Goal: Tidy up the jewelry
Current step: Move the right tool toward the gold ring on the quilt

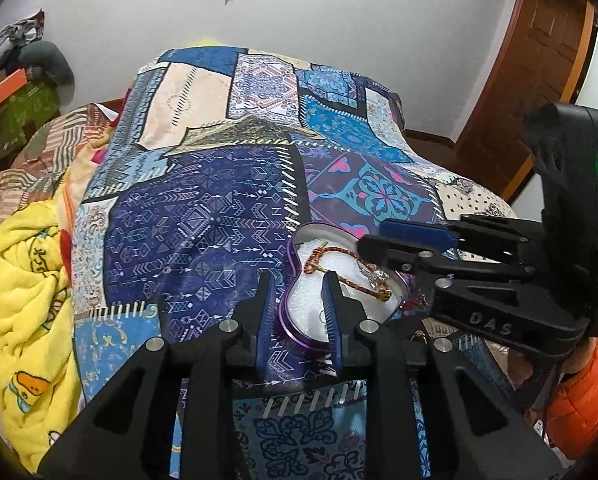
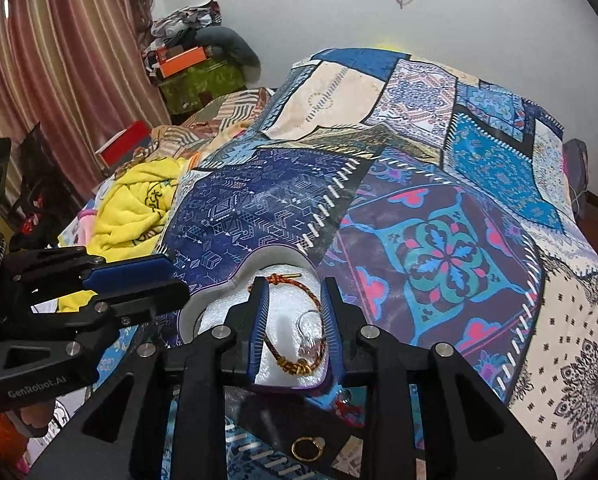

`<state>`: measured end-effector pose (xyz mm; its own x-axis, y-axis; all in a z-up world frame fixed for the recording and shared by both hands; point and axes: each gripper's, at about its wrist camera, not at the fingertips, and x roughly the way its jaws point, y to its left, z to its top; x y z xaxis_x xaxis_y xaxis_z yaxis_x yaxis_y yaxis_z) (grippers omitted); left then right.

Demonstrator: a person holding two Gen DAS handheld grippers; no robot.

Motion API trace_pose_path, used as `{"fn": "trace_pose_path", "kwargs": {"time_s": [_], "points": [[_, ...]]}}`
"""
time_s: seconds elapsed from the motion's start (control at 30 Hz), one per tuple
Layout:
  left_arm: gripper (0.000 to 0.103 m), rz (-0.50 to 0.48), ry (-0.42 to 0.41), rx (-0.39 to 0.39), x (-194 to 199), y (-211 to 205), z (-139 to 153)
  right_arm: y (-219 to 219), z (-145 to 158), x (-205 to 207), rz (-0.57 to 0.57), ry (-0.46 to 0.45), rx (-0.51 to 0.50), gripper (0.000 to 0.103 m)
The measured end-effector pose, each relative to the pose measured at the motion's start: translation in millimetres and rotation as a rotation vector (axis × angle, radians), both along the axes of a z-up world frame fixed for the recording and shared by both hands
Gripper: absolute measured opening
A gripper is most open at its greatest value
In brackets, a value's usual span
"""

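Purple heart-shaped tin sits open on the patchwork bedspread, near edge of the bed, white foam lining inside. In it: a braided red-and-gold cord bracelet looped across the foam, plus a small clear crystal piece on a thin ring next to it. Both lie loose, nothing pinching them.

Right gripper hangs directly over the tin, jaws at a narrow gap, bracelet visible between the pads but not clamped. Left gripper straddles the tin's near-left rim, also narrow, pads not pressing on anything I can make out.

Still outside the tin: a gold ring on a dark card, near side, under the right gripper.

Read: bracelet drop-off looks done, release step in hand. Next probably calls for lifting the right gripper clear without snagging the cord, then going near for the gold ring; small and flat, so needs a tight, well-centred pinch. Left should steady the tin.

Yellow blanket bunched at left, clutter stacked at the far wall.
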<state>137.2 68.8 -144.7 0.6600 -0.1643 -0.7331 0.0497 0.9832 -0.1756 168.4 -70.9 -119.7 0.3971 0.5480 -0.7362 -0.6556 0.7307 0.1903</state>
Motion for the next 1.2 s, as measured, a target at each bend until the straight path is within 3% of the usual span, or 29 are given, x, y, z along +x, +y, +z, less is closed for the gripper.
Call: {"fn": "trace_pose_path", "kwargs": {"time_s": [0.37,0.67,1.2], "points": [[0.032,0.005,-0.006,0.039,-14,-16,11,-32,17,-14,-0.063,-0.011,0.013,0.025],[0.045,-0.018,0.007,0.064,-21,-45,15,-68,25,-26,-0.128,-0.005,0.028,0.025],[0.046,-0.127,0.145,0.091,-13,-98,-33,-131,-3,-35,-0.228,0.079,-0.014,0.026]]}}
